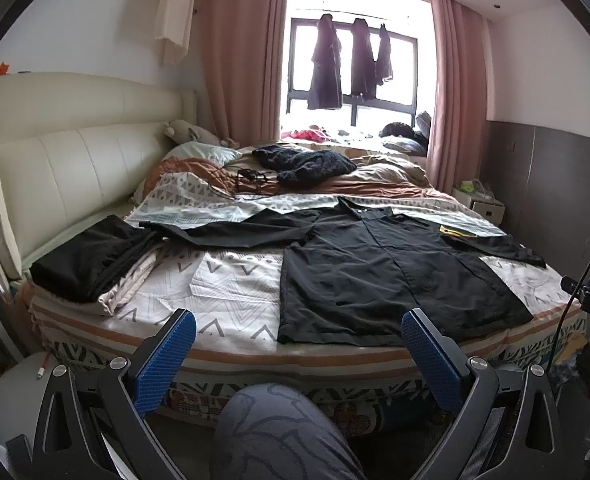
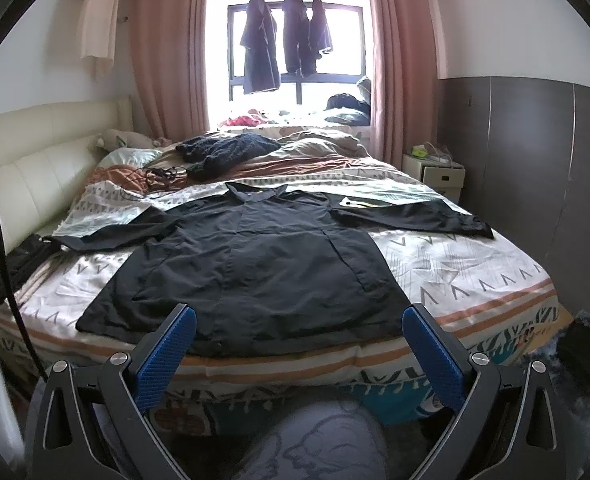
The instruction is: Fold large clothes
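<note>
A large black shirt (image 1: 395, 276) lies spread flat on the patterned bedspread (image 1: 223, 288), collar away from me and both sleeves stretched out sideways. It also shows in the right wrist view (image 2: 255, 264). My left gripper (image 1: 298, 322) is open and empty, held short of the bed's near edge, left of the shirt's hem. My right gripper (image 2: 299, 320) is open and empty, in front of the hem's middle. A folded black garment (image 1: 91, 256) sits on a pale folded cloth at the bed's left.
A dark knit garment (image 1: 307, 164) and tangled cables (image 1: 247, 182) lie further up the bed. A cream headboard (image 1: 59, 168) runs along the left. A white nightstand (image 2: 435, 172) stands at the right by a grey wall. My knee (image 1: 279, 432) is below the grippers.
</note>
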`<state>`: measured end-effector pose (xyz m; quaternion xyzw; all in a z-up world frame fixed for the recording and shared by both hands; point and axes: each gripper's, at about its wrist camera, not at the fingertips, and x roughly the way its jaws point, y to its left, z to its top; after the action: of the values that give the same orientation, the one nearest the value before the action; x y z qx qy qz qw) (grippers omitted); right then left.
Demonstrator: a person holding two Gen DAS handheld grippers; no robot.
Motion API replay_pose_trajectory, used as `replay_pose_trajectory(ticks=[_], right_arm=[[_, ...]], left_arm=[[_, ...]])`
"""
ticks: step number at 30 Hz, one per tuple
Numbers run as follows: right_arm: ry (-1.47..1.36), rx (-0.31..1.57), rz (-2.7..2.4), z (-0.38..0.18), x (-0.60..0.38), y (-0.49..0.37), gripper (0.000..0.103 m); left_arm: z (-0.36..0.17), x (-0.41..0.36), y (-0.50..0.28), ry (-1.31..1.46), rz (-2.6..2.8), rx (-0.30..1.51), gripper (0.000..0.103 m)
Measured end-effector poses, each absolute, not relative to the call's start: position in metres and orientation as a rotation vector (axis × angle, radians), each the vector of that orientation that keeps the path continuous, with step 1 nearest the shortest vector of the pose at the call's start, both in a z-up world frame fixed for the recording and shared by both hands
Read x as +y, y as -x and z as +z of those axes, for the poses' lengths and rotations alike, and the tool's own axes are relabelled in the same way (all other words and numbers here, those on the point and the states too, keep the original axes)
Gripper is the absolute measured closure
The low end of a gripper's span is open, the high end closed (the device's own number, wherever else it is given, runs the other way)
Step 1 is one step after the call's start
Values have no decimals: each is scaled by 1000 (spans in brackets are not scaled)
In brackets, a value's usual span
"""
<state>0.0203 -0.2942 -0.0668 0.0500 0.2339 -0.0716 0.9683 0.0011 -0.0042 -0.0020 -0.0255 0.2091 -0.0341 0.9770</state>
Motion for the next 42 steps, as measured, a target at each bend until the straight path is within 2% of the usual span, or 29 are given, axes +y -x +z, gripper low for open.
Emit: replay_pose_trajectory(ticks=[42], right_arm=[[-147,513,-129,-57,-305,-42,0]], left_arm=[[2,-14,-13,37,-67,418,0]])
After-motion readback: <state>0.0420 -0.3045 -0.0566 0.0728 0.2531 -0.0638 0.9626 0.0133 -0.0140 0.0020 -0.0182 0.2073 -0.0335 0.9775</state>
